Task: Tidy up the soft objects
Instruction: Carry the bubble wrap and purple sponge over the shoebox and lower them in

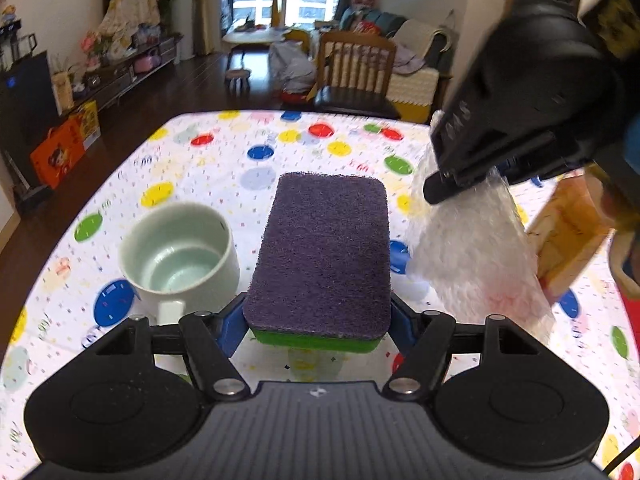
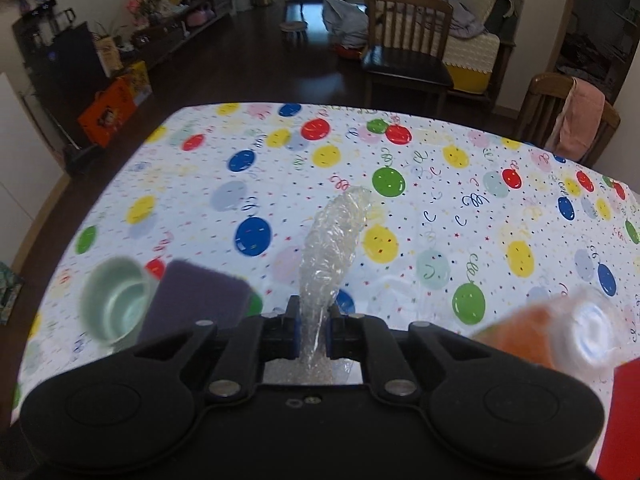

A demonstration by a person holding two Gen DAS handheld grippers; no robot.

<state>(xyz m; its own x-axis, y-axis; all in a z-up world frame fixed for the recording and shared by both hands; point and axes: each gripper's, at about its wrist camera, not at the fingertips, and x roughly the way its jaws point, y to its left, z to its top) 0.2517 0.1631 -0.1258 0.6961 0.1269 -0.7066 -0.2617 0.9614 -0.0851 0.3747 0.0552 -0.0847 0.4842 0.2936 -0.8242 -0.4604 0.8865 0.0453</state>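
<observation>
My left gripper (image 1: 318, 322) is shut on a sponge (image 1: 324, 256) with a purple scouring top and a green base, held flat above the table. The sponge also shows blurred at the lower left of the right wrist view (image 2: 196, 304). My right gripper (image 2: 312, 332) is shut on a crumpled piece of clear bubble wrap (image 2: 332, 244) that sticks forward between its fingers. In the left wrist view the right gripper (image 1: 460, 184) hangs at the upper right, above the table, with the bubble wrap (image 1: 476, 256) dangling below it.
A pale green ceramic cup (image 1: 180, 256) stands left of the sponge on the balloon-print tablecloth (image 2: 400, 184). An orange bottle with a clear cap (image 2: 560, 332) lies blurred at the right. Wooden chairs (image 2: 408, 36) stand beyond the table's far edge.
</observation>
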